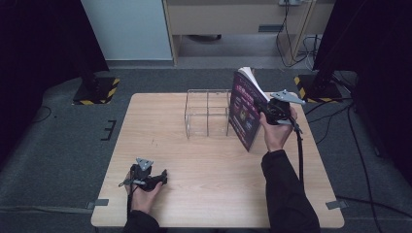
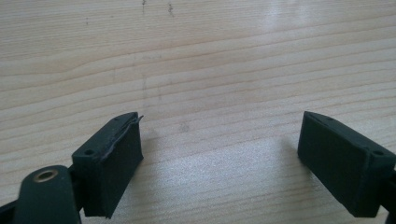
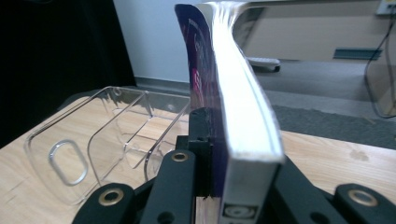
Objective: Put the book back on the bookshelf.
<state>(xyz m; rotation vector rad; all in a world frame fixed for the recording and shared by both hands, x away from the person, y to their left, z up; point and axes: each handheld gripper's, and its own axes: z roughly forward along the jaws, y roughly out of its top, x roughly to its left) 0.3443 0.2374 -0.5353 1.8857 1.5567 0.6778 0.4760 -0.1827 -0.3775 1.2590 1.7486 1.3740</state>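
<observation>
Closest to the lens in the right gripper view is the bottom edge of a book (image 3: 243,154), wedged right between the two black jaws, so the right gripper (image 1: 273,112) is clamped tight on it. The book has a purple cover and stands upright on edge, lifted above the table's far right part, just beside a clear plastic organizer (image 1: 208,112) with open compartments. From above, the cover faces left toward that organizer.

The left gripper (image 1: 154,180) sits low near the front left of the table, in the person's left hand (image 1: 142,194). Its jaws are spread wide with nothing between them, just bare wood underneath in its own view.

The table (image 1: 194,194) is light wood grain with a few small marks. It stands on grey carpet, with black curtains on both sides, yellow-and-black striped stand bases at the far corners, and a wooden desk with cables at the back.
</observation>
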